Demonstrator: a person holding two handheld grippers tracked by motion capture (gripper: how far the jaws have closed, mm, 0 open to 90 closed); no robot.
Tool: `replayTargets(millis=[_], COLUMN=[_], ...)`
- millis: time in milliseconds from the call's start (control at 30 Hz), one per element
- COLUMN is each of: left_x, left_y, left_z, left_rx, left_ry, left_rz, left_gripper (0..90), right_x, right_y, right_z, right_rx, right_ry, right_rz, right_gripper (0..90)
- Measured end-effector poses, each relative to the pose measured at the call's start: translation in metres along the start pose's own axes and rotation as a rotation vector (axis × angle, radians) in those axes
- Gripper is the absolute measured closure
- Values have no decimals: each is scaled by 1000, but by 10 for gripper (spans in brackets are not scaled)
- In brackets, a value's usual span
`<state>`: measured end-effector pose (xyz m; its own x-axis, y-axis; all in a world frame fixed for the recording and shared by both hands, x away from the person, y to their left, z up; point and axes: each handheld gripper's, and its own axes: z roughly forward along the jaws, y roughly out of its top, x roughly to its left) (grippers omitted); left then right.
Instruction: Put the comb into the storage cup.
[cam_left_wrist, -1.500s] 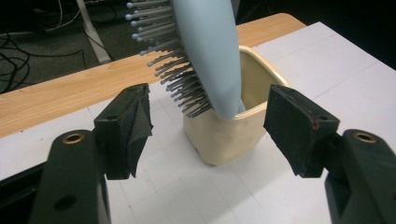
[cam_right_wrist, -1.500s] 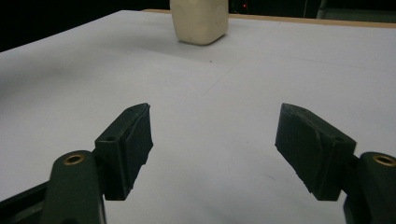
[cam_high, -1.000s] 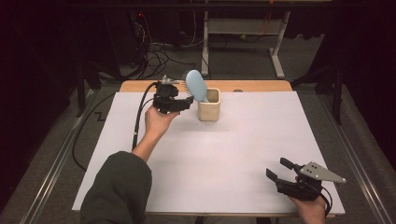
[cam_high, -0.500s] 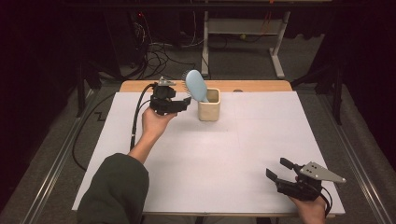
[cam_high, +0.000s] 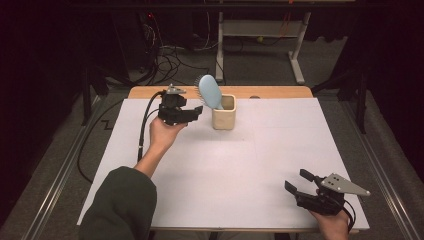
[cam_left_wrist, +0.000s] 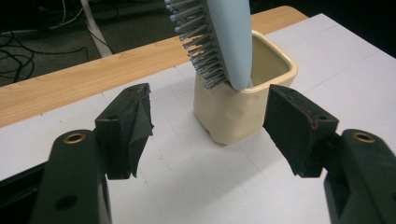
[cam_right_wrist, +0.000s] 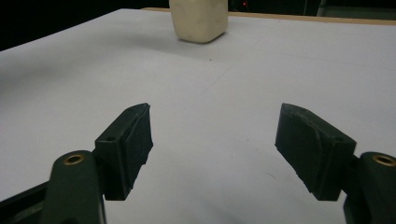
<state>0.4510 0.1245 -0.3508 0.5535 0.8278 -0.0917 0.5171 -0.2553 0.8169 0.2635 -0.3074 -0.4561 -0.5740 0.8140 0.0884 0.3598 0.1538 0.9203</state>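
A cream square cup (cam_high: 223, 114) (cam_left_wrist: 233, 116) (cam_right_wrist: 199, 18) stands on the white table near the far edge. A light blue hairbrush (cam_high: 209, 91) (cam_left_wrist: 224, 42) rests in it, handle down, head leaning left with the bristles facing left. My left gripper (cam_high: 192, 113) (cam_left_wrist: 208, 130) is open just left of the cup, nothing between its jaws. My right gripper (cam_high: 299, 183) (cam_right_wrist: 215, 149) is open low over the near right corner, nothing between its jaws.
The white sheet (cam_high: 235, 165) covers the table; a strip of wood (cam_high: 280, 92) shows at the far edge. A black cable (cam_high: 142, 130) trails from the left gripper off the left side. Cables and a metal frame (cam_high: 260, 30) lie on the floor beyond.
The left gripper has drawn back slightly from the brush and cup, open. The right gripper has not moved.
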Motion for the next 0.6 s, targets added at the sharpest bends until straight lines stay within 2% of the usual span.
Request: replayTargets(millis=[200,600], left_x=[0,3], left_y=[-4,-8], left_z=[-3,-8], left_rx=[4,0], left_ry=[15,7], left_rz=[20,16], left_gripper=[329,338], right_x=[0,0], right_y=[0,0], right_z=[0,0], right_rx=[-1,2], right_ry=[0,-1], right_rz=[0,2], right_gripper=[278,277])
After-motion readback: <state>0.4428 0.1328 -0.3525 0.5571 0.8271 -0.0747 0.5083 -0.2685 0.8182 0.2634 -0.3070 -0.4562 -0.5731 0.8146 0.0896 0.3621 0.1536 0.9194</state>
